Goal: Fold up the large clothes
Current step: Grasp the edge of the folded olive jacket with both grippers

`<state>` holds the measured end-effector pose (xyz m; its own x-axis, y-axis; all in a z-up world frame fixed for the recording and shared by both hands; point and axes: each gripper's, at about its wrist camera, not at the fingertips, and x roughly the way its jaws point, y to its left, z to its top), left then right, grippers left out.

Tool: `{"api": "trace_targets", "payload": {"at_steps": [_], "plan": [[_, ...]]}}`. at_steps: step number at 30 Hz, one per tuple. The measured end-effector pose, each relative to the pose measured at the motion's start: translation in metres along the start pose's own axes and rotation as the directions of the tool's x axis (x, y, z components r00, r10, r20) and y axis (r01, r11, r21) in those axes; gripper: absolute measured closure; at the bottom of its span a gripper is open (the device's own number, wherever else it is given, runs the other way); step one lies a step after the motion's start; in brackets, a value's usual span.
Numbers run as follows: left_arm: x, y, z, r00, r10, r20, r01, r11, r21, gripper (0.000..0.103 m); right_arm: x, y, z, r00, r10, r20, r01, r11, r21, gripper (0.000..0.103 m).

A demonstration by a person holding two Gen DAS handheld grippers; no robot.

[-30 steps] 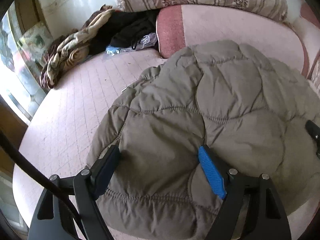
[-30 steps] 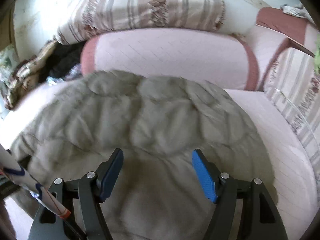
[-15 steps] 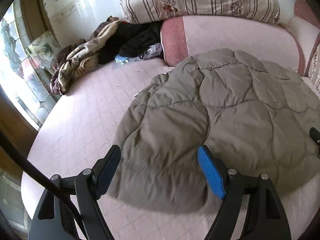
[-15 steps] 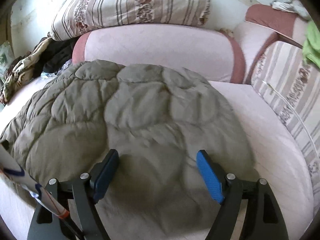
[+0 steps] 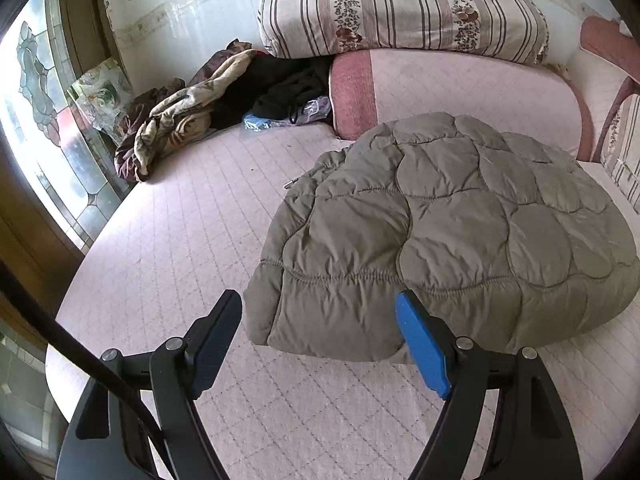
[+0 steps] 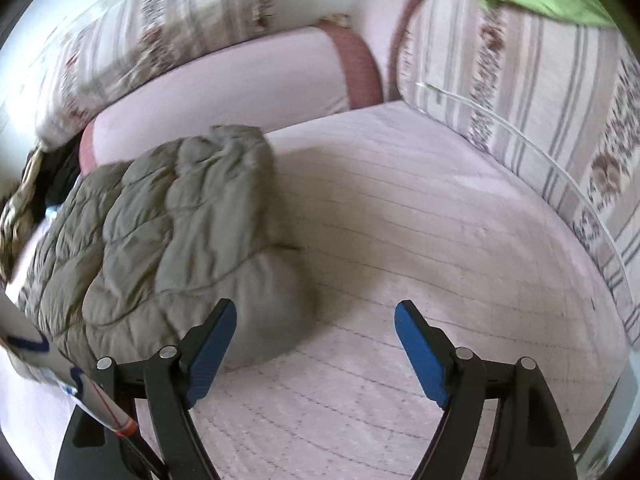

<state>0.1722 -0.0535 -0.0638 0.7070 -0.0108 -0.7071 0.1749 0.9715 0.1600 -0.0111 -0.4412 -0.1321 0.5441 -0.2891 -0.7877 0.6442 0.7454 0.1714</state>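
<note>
Left wrist: left claw [image 5: 318, 320] open, empty, above sofa seat [image 5: 168, 240]; folded jacket [image 5: 440, 232] lies just beyond fingertips, against bolster [image 5: 460, 88]. Clothes heap [image 5: 188, 120] in far corner.
Right wrist, blurred: right claw [image 6: 314, 328] opening, nothing between pads; jacket [image 6: 160, 232] at left, on seat [image 6: 420, 220].

The quilted jacket [image 5: 460, 232] is olive cloth with a soft, slight sheen, puffed between stitched seams. The bed cover [image 5: 180, 248] beneath is matt pink fabric — quilted in a diamond grid. The striped cushion [image 5: 400, 4] is woven floral cloth. Each hand-held gripper [image 5: 320, 344] is matt black plastic with ribbed blue pads [image 6: 416, 344] — and shiny metal pins.
</note>
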Motion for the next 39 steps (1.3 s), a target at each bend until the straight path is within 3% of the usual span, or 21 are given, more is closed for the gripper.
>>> {"api": "trace_targets", "payload": {"at_steps": [8,13,18,22,26,31,34,35,36,37,38,39], "plan": [[0.034,0.007,0.002,0.998,0.005,-0.055,-0.007,1.000,-0.026,0.024,0.029,-0.015,0.022,0.999,0.051,-0.020,-0.048,0.993,0.106,0.009],[0.059,0.031,0.007,0.996,-0.016,-0.086,0.006,0.993,-0.118,0.024,0.051,-0.008,0.029,0.990,0.140,-0.011,-0.137,0.979,0.150,0.004],[0.079,0.070,0.008,0.991,-0.109,-0.081,0.083,0.958,-0.275,0.023,0.070,-0.002,0.031,0.982,0.183,-0.036,-0.175,0.971,0.163,0.004],[0.092,0.092,0.015,0.980,-0.176,-0.095,0.136,0.934,-0.330,0.023,0.072,0.002,0.038,0.983,0.182,-0.026,-0.177,0.974,0.139,0.004],[0.111,0.108,0.015,0.957,-0.261,-0.127,0.193,0.899,-0.394,0.022,0.084,0.001,0.036,0.979,0.195,-0.060,-0.185,0.972,0.148,0.003],[0.147,0.114,0.014,0.880,-0.453,-0.142,0.350,0.823,-0.448,0.019,0.093,-0.002,0.037,0.973,0.216,-0.086,-0.201,0.967,0.155,0.000],[0.163,0.114,0.012,0.824,-0.555,-0.118,0.443,0.759,-0.478,0.017,0.106,-0.007,0.036,0.955,0.272,-0.115,-0.248,0.950,0.188,0.000],[0.169,0.114,0.010,0.793,-0.600,-0.106,0.478,0.721,-0.502,0.016,0.113,-0.010,0.035,0.939,0.318,-0.129,-0.285,0.932,0.225,0.000],[0.177,0.113,0.007,0.746,-0.660,-0.093,0.523,0.666,-0.531,0.016,0.118,-0.013,0.034,0.925,0.353,-0.141,-0.312,0.916,0.251,0.000],[0.182,0.112,0.005,0.711,-0.697,-0.087,0.550,0.630,-0.548,0.015,0.124,-0.015,0.032,0.906,0.393,-0.154,-0.341,0.897,0.282,0.000],[0.187,0.108,0.003,0.669,-0.738,-0.085,0.576,0.588,-0.568,0.013,0.132,-0.018,0.031,0.877,0.450,-0.166,-0.382,0.864,0.328,0.000],[0.192,0.103,0.000,0.649,-0.755,-0.094,0.580,0.571,-0.581,0.010,0.136,-0.018,0.029,0.860,0.482,-0.169,-0.404,0.844,0.353,0.000]]}}
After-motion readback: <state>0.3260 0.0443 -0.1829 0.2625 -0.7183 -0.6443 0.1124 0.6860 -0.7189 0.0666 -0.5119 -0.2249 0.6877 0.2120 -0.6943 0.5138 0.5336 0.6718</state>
